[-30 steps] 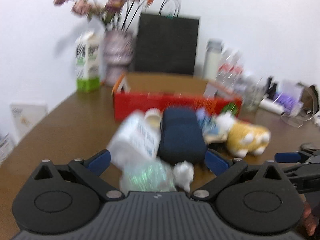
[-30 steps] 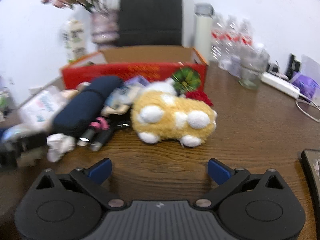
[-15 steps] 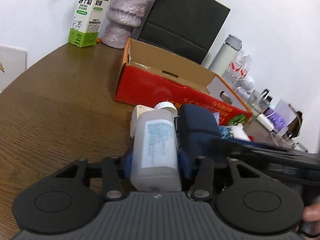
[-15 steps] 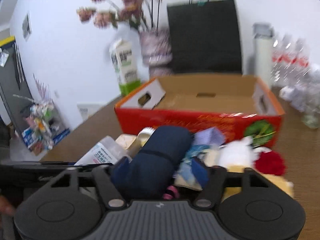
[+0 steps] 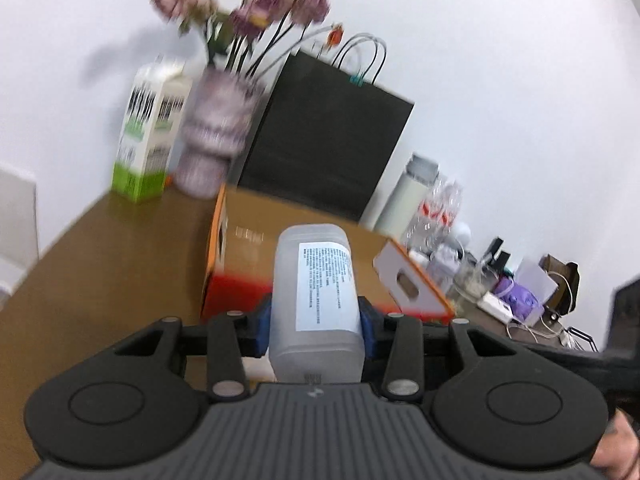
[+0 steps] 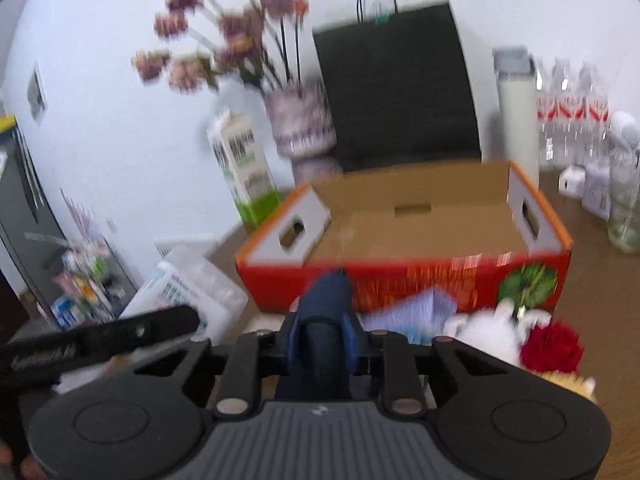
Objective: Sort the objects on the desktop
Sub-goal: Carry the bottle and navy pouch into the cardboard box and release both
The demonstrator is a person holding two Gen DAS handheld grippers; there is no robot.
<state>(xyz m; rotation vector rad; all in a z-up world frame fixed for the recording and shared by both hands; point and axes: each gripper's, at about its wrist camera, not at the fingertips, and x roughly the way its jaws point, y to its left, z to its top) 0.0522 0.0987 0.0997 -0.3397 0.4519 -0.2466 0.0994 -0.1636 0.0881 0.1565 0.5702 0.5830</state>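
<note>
A white plastic bottle point(image 5: 316, 280) with a printed label sits between the pads of my left gripper point(image 5: 316, 320). The jaws are closing on it and hold it above the table in front of the red cardboard box point(image 5: 218, 240). In the right wrist view my right gripper point(image 6: 322, 336) grips a dark blue case point(image 6: 326, 300), its jaws closing too and the case pointing at the open red box point(image 6: 400, 280). The left gripper point(image 6: 100, 344) with the bottle point(image 6: 188, 284) shows at the left of that view.
Behind the box stand a milk carton point(image 5: 148, 140), a vase of dried flowers point(image 5: 216, 136), a black paper bag point(image 5: 328, 140) and water bottles point(image 6: 572, 120). A white plush toy point(image 6: 488, 328), a red flower point(image 6: 552, 348) and a purple packet point(image 6: 416, 312) lie before the box.
Both grippers went from wide open to closed, the left on the bottle and the right on the blue case. Both items have risen off the pile toward the box.
</note>
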